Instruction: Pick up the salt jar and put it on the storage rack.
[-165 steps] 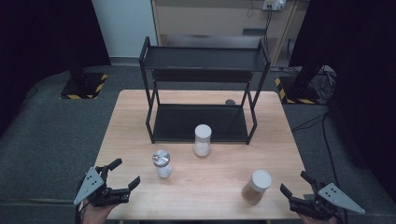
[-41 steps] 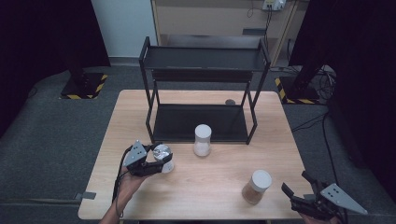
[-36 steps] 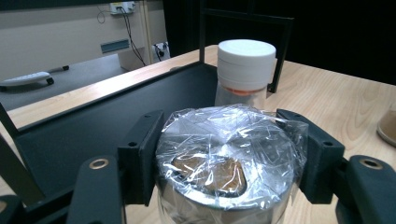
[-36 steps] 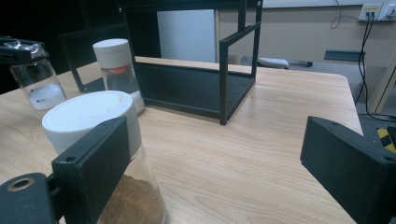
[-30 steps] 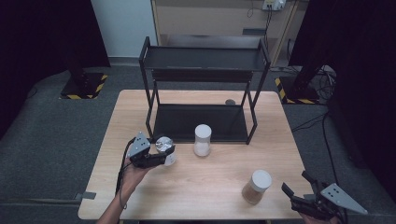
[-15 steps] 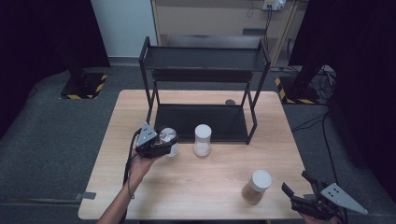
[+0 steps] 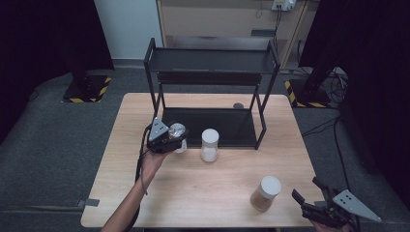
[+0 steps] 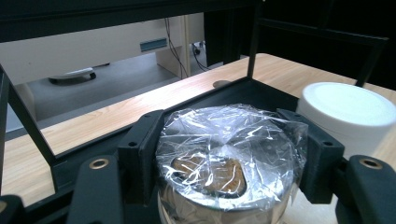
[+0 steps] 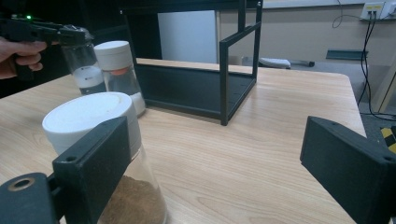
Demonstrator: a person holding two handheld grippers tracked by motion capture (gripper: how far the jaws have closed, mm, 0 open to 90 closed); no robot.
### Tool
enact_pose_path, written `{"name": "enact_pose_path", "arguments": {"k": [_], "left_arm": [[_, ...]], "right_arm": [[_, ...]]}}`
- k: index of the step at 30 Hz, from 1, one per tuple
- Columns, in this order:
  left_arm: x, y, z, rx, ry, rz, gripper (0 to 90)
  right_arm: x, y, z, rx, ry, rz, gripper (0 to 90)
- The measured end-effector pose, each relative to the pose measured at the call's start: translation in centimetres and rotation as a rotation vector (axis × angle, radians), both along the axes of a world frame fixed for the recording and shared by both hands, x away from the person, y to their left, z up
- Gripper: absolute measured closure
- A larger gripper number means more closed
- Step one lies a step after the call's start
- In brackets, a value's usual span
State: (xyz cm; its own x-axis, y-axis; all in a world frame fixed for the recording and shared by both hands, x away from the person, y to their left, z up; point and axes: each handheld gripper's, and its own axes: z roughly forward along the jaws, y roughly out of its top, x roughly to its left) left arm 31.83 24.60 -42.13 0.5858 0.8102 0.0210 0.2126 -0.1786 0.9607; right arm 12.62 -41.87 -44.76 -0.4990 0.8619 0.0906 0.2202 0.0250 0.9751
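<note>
My left gripper is shut on a small clear jar capped with crinkled plastic wrap, held off the table just in front of the black two-tier rack. In the left gripper view both pads press the jar at its rim, with the rack's lower shelf right behind. A white-lidded jar of white powder stands to its right. My right gripper is open at the table's near right corner, apart from a white-lidded jar of brown powder. That brown jar stands beside the left jaw.
The rack's top shelf and lower tray hold nothing. A small dark disc lies on the wooden table behind the rack. In the right gripper view the rack's post stands ahead, and the left hand shows far left.
The left gripper closed on the wrapped jar on the table, lifted it and carried it away from the person toward the rack's lower shelf. The right gripper has stayed put.
</note>
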Motion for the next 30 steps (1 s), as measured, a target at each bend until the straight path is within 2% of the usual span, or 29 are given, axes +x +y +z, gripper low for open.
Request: {"name": "enact_pose_path", "arguments": {"k": [15, 30], "left_arm": [[2.4, -1.4, 0.1, 0.020, 0.014, 0.075, 33.8], [4.7, -3.1, -1.2, 0.021, 0.027, 0.146, 33.8]], "right_arm": [[0.0, -0.1, 0.0, 0.006, 0.000, 0.000, 9.0], [0.0, -0.2, -0.1, 0.012, -0.003, 0.001, 9.0]]}}
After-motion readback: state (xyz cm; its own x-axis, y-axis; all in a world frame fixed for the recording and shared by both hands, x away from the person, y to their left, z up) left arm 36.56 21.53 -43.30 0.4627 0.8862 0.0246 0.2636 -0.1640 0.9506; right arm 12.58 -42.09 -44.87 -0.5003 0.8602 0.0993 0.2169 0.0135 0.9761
